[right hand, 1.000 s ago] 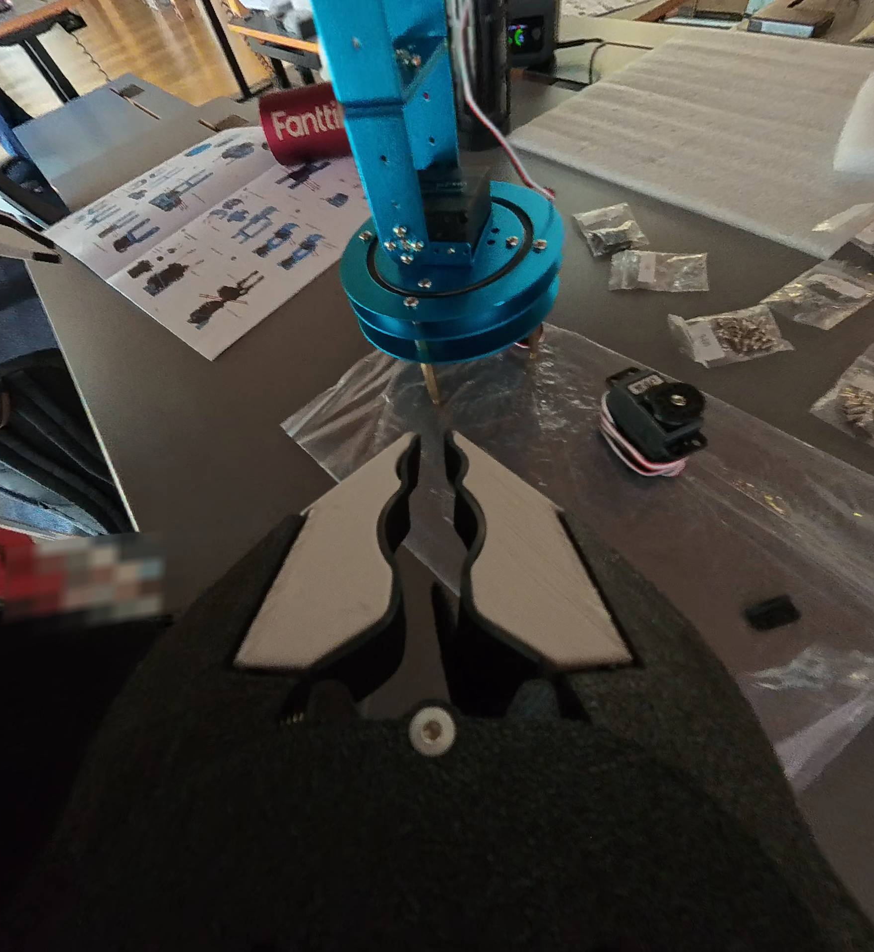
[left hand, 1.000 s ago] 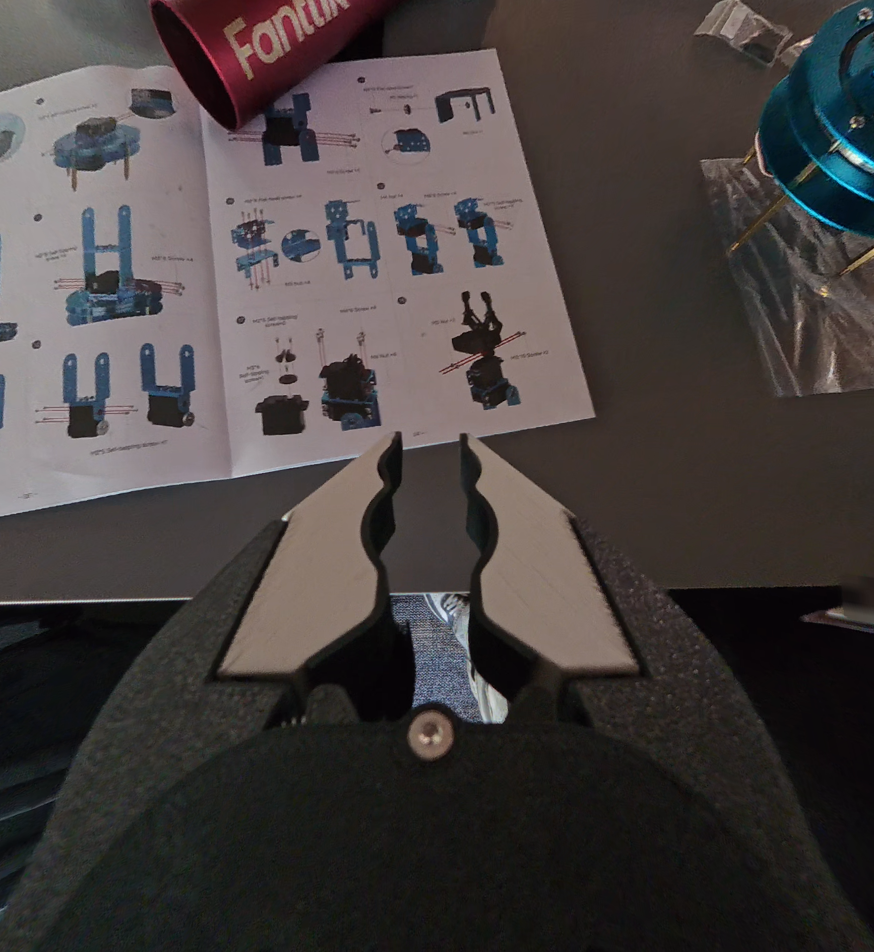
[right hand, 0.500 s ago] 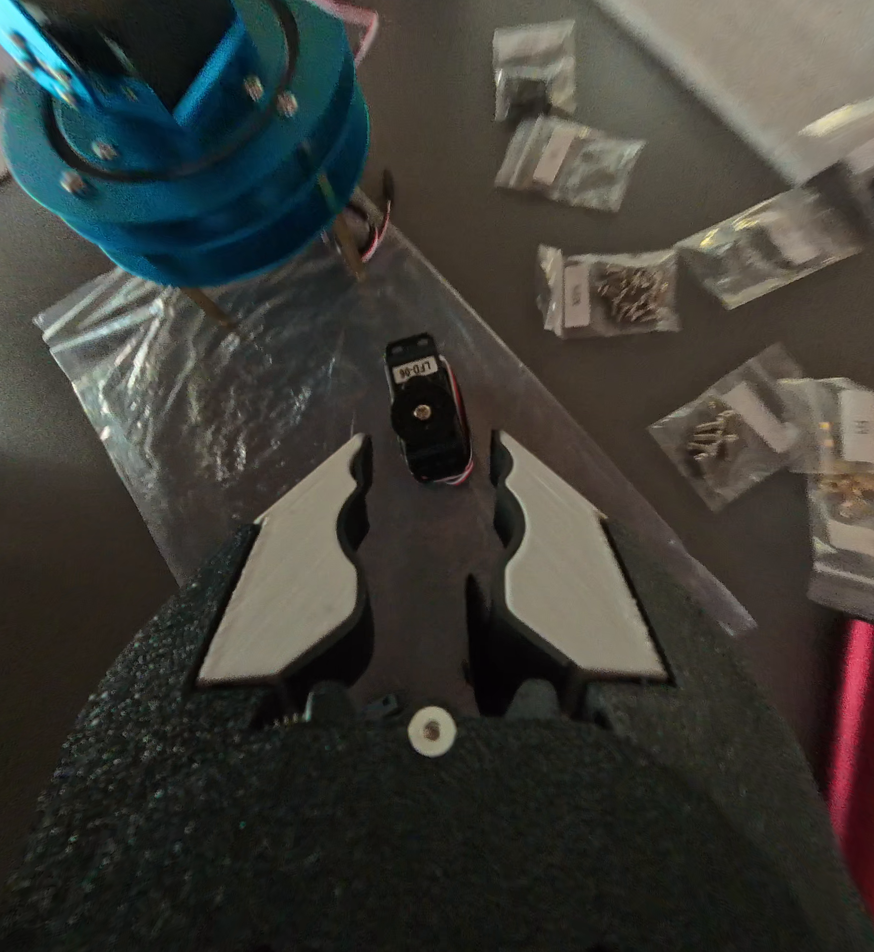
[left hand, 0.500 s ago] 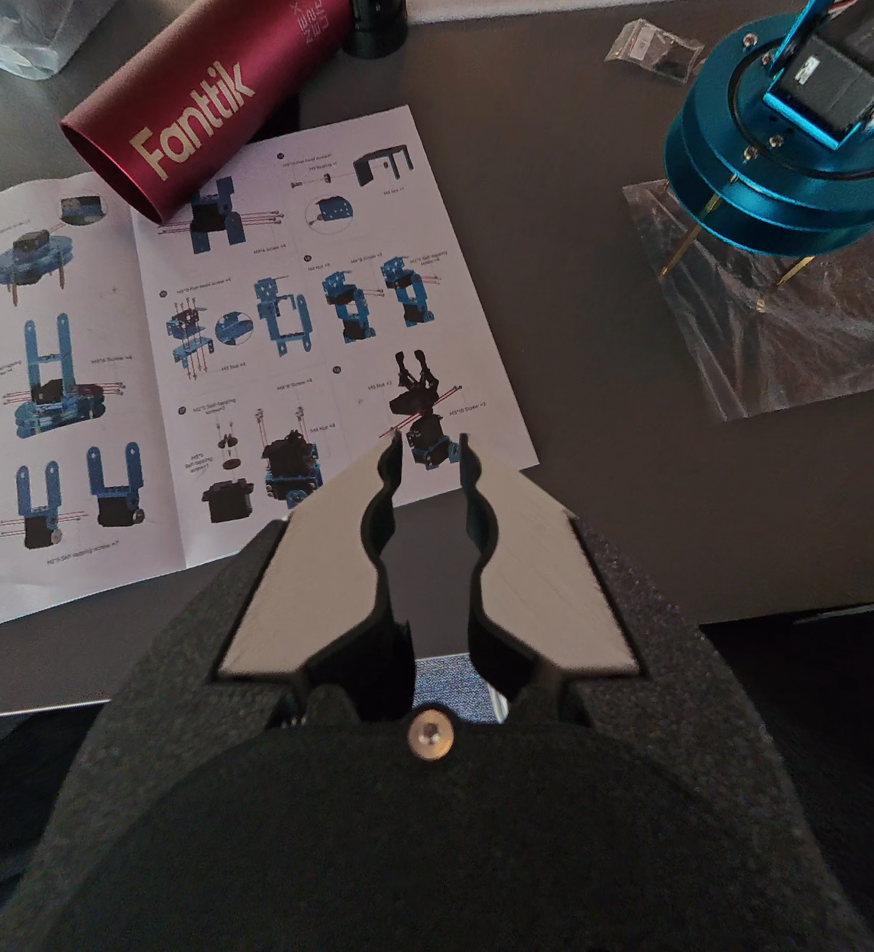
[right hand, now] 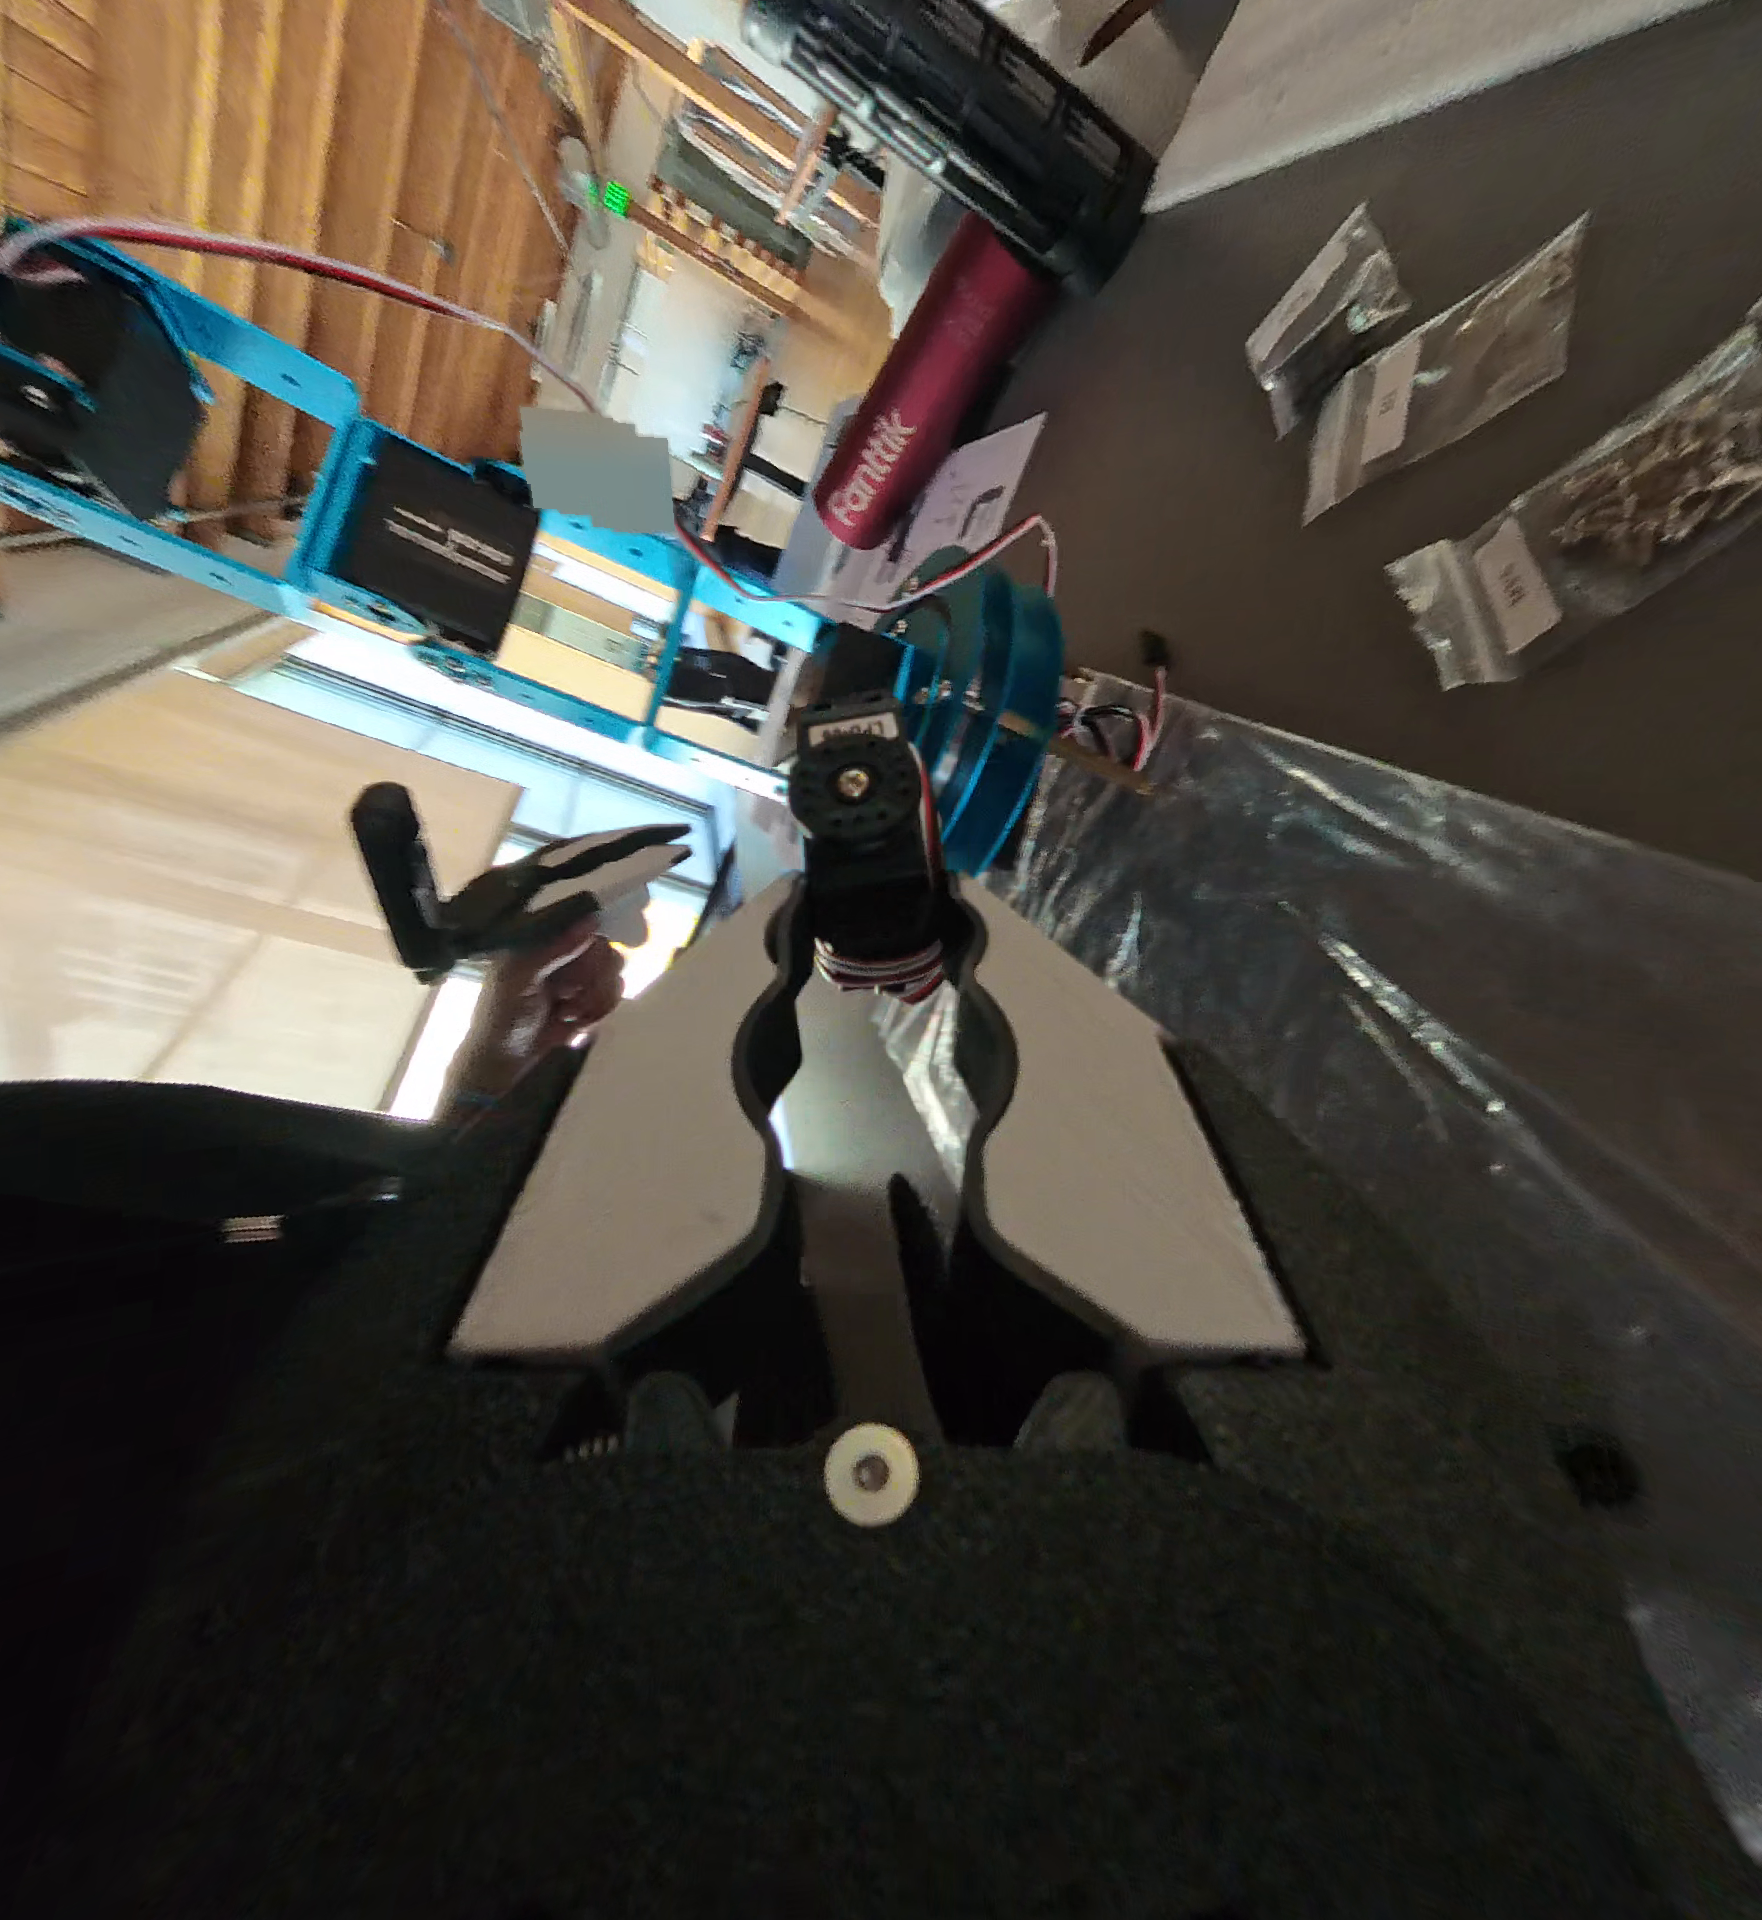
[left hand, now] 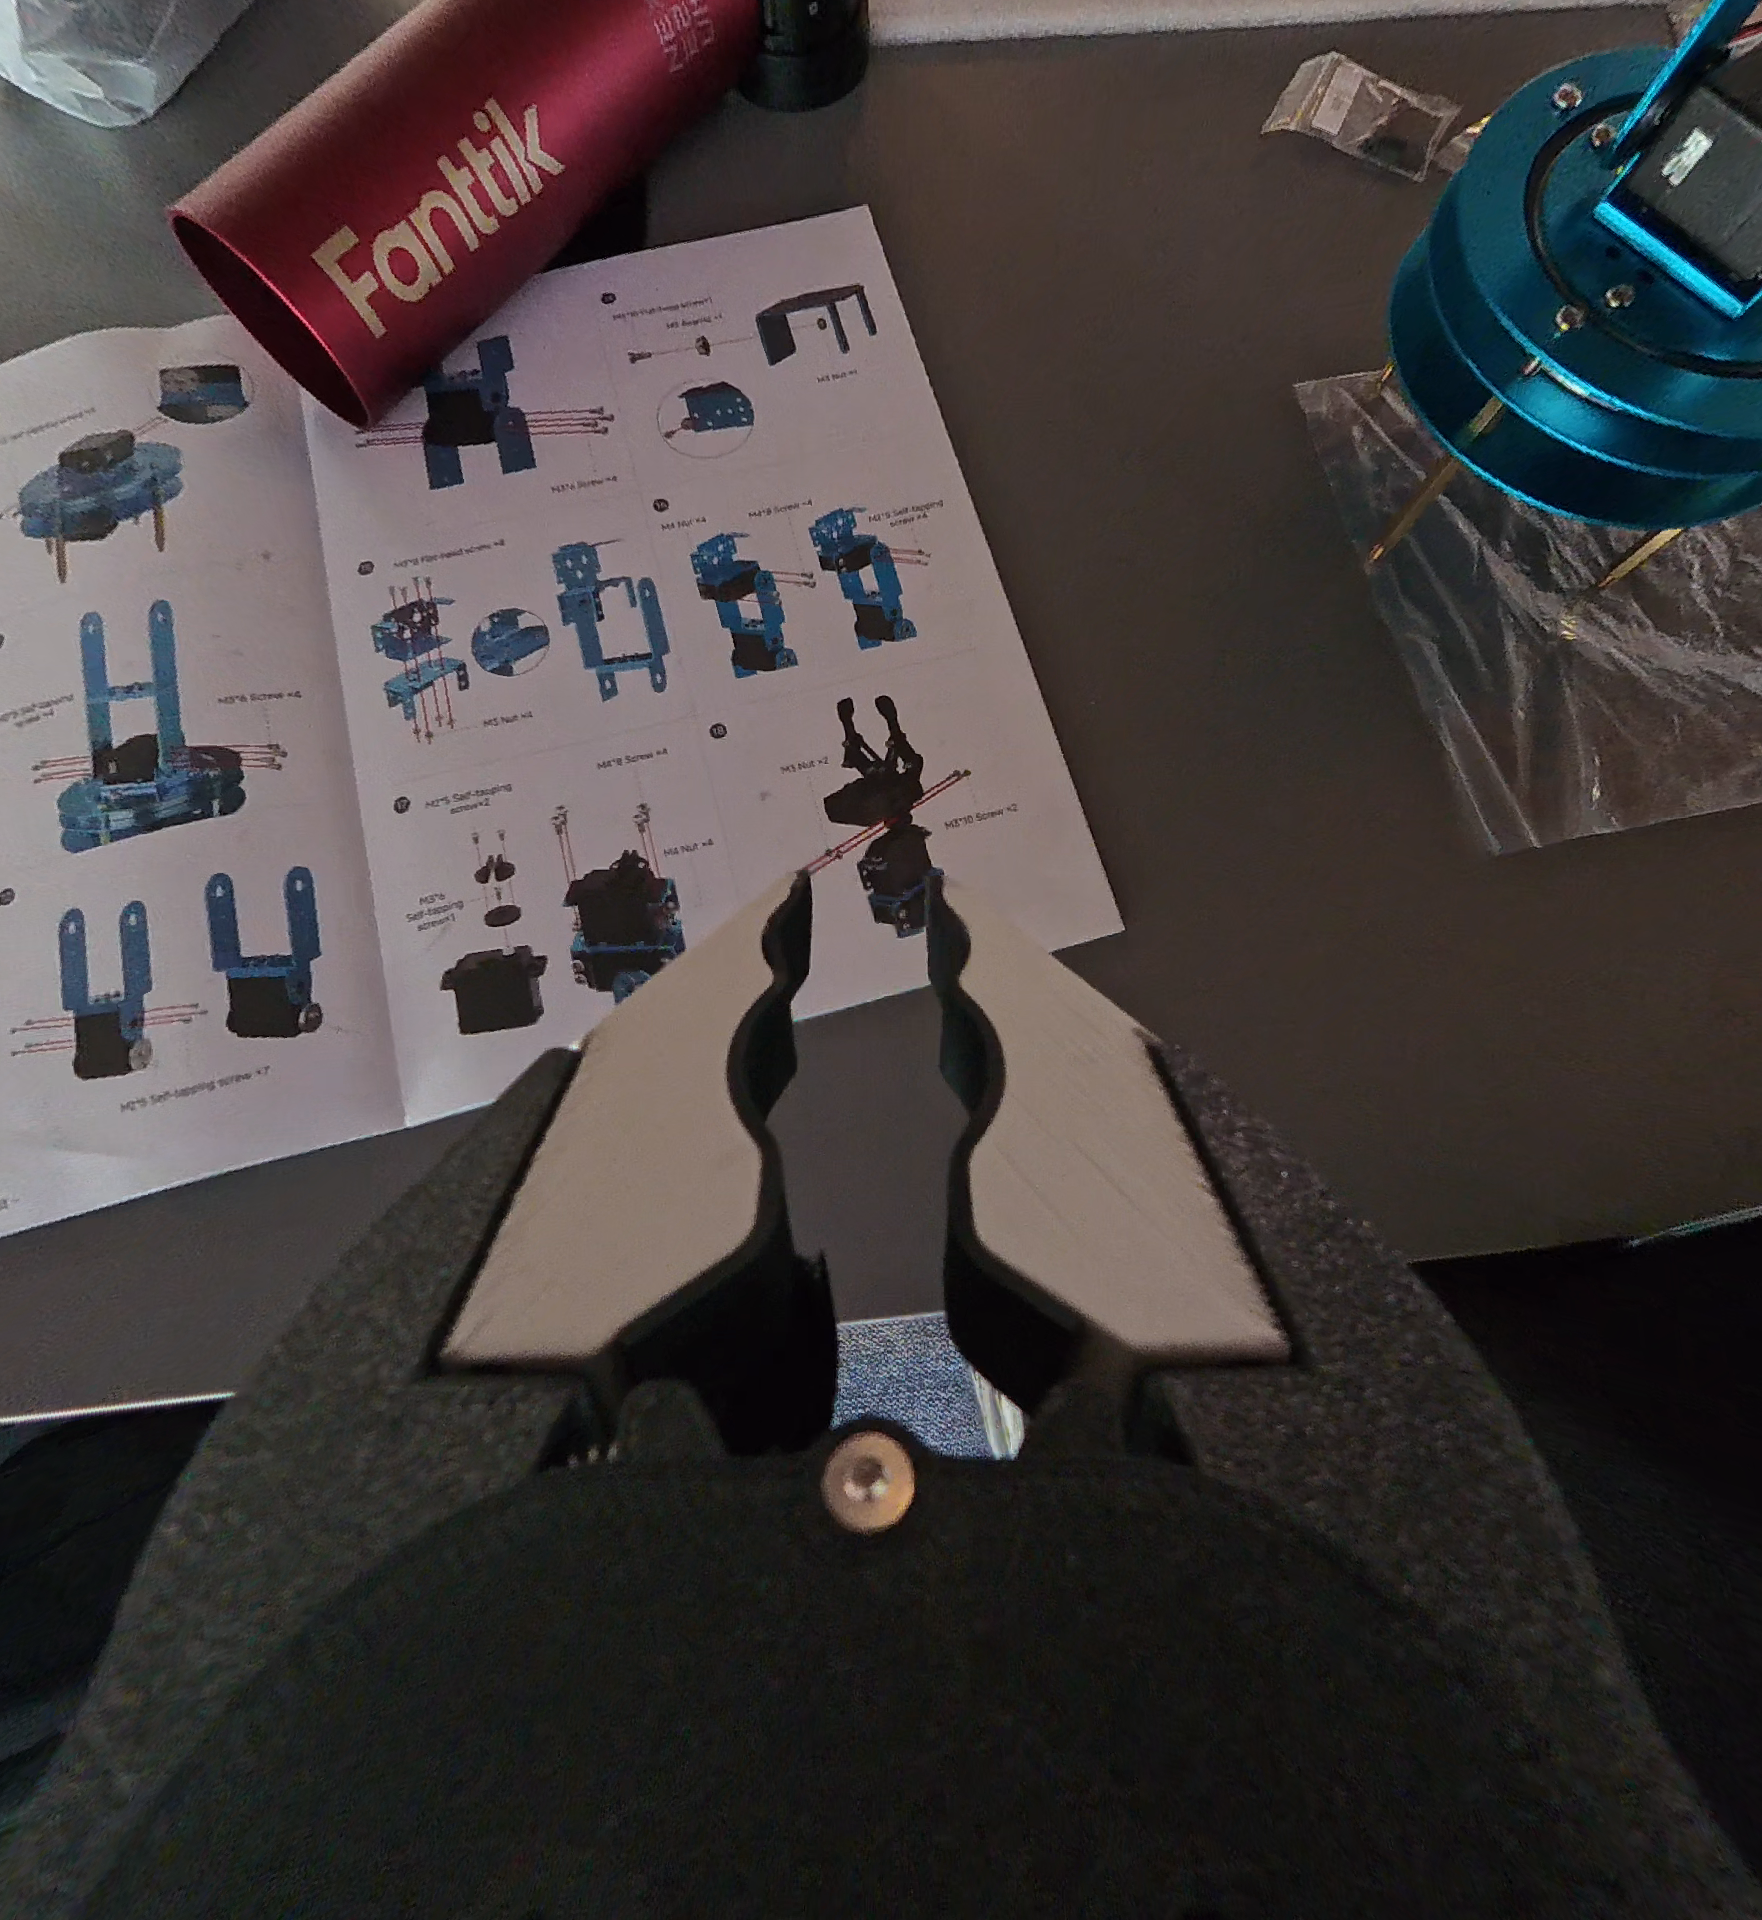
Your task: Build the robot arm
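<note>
Servo [right hand: 861, 862] clamped in right claw [right hand: 872, 914], lifted off desk [right hand: 1479, 499] beside blue arm assembly [right hand: 981, 717]. Left claw [left hand: 866, 904] slightly apart, empty, above instruction sheet [left hand: 503, 665].

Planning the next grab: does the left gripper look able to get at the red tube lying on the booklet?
Probably yes: the left gripper is open, and only the flat booklet lies before the red tube.

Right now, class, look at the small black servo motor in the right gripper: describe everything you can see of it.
The servo motor is a small black plastic box with a round perforated horn on its face, fixed by a brass-coloured centre screw, and a white label at its far end. Red, white and dark wires are bundled around its near end. The right gripper clamps its sides, lifting it off the clear plastic sheet, in front of the blue round base.
</note>
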`<state>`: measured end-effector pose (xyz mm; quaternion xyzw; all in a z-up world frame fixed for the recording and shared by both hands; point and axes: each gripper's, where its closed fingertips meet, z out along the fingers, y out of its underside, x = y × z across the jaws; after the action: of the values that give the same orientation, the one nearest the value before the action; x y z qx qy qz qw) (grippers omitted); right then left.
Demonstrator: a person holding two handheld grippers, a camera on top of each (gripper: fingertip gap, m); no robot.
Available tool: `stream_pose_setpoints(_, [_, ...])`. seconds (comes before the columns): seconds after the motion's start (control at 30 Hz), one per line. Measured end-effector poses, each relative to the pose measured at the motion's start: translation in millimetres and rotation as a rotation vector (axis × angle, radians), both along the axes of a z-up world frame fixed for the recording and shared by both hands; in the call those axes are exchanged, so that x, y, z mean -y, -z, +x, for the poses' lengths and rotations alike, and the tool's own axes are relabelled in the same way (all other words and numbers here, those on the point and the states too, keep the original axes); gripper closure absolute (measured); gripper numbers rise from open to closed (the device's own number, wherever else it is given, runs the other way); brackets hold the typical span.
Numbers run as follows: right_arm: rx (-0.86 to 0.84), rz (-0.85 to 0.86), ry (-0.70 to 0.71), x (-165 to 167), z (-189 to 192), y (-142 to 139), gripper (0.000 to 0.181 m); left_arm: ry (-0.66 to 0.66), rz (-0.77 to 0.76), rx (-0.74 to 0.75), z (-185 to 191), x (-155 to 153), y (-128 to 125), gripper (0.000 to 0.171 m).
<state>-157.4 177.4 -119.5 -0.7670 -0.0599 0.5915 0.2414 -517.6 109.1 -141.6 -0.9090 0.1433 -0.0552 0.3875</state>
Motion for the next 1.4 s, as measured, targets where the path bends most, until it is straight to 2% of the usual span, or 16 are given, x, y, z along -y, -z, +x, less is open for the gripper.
stream_pose_setpoints(0.17, [-0.016, -0.052, -0.040, 8.6, -4.4, 6.5, 0.158, 0.018, 0.013, 0.008, 4.1, -6.3, -2.9, 0.150])
stream_pose_setpoints(0.33, [-0.142, -0.090, -0.056, 12.9, -8.9, -0.5, 0.158, 0.025, 0.009, 0.011, 5.3, -7.1, -0.4, 0.150])
stream_pose_setpoints(0.63, [-0.135, -0.091, -0.044, 12.2, -6.1, 1.8, 0.158, 0.021, 0.001, 0.014, 4.2, -6.5, 3.0, 0.150])
stream_pose_setpoints(0.67, [-0.113, -0.077, -0.033, 10.6, -5.2, 2.6, 0.157, 0.021, 0.000, 0.013, 4.0, -6.4, 3.5, 0.150])
stream_pose_setpoints(0.73, [0.044, 0.036, -0.017, 7.5, -3.2, 7.9, 0.158, 0.019, -0.001, 0.011, 3.2, -6.2, 3.9, 0.150])
stream_pose_setpoints(0.83, [0.478, 0.264, -0.014, 0.0, 8.2, 31.7, 0.158, 0.011, -0.001, 0.014, 1.5, -6.4, 4.1, 0.151])
stream_pose_setpoints(0.9, [0.671, 0.429, -0.061, -0.5, 10.2, 42.6, 0.157, 0.005, 0.000, 0.020, 0.7, -6.9, 4.8, 0.150])
stream_pose_setpoints(1.1, [0.830, 0.600, -0.084, -2.8, 5.6, 62.9, 0.157, -0.009, -0.004, 0.024, -3.6, -5.4, 8.8, 0.150])
stream_pose_setpoints(1.23, [0.924, 0.619, -0.173, 5.4, 5.6, 85.0, 0.157, -0.031, -0.009, 0.030, -10.3, -2.0, 12.2, 0.150])
stream_pose_setpoints(1.4, [0.944, 0.609, -0.194, 7.5, 5.5, 91.2, 0.154, -0.094, -0.043, 0.001, -32.0, 0.1, 26.0, 0.151])
